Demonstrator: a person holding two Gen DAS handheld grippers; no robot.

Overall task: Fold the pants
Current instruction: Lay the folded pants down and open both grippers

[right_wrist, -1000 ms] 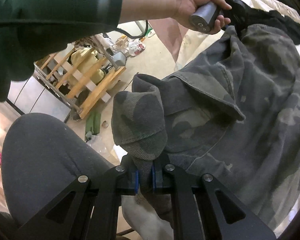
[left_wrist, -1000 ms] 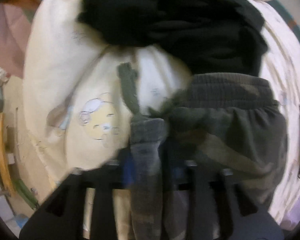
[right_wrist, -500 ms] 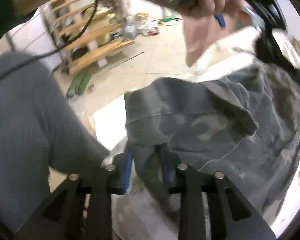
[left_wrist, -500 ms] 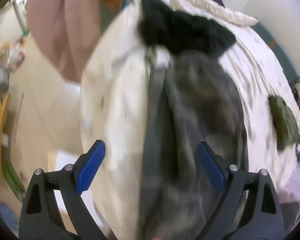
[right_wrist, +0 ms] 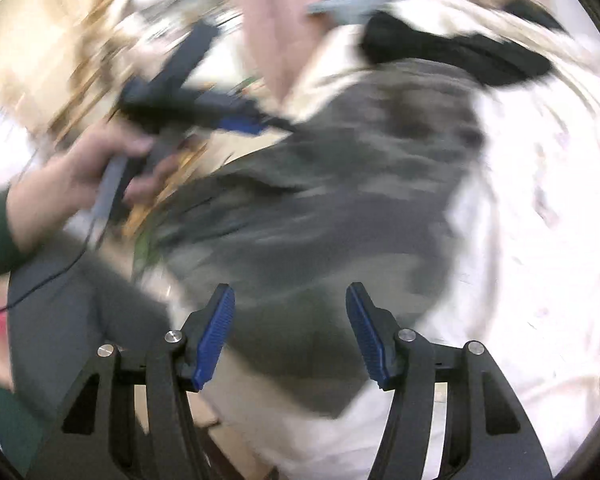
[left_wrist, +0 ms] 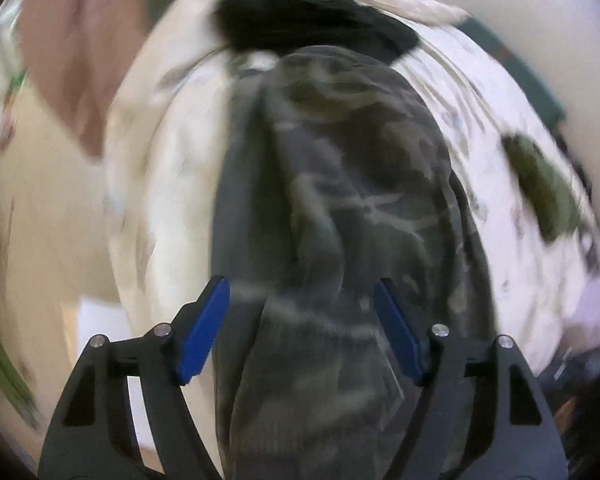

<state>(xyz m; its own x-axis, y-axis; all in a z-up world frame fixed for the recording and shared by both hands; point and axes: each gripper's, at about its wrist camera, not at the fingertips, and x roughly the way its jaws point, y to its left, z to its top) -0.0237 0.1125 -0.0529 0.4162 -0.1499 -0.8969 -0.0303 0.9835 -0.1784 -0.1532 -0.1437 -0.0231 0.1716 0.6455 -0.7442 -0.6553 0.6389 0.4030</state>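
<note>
The camo pants lie spread on the white bedsheet, just below a black garment. The left tongs hover over them with nothing gripped, jaws closing a bit. The right tongs are empty too, jaws opening above the pants' near edge. Both views are pretty blurry.
</note>
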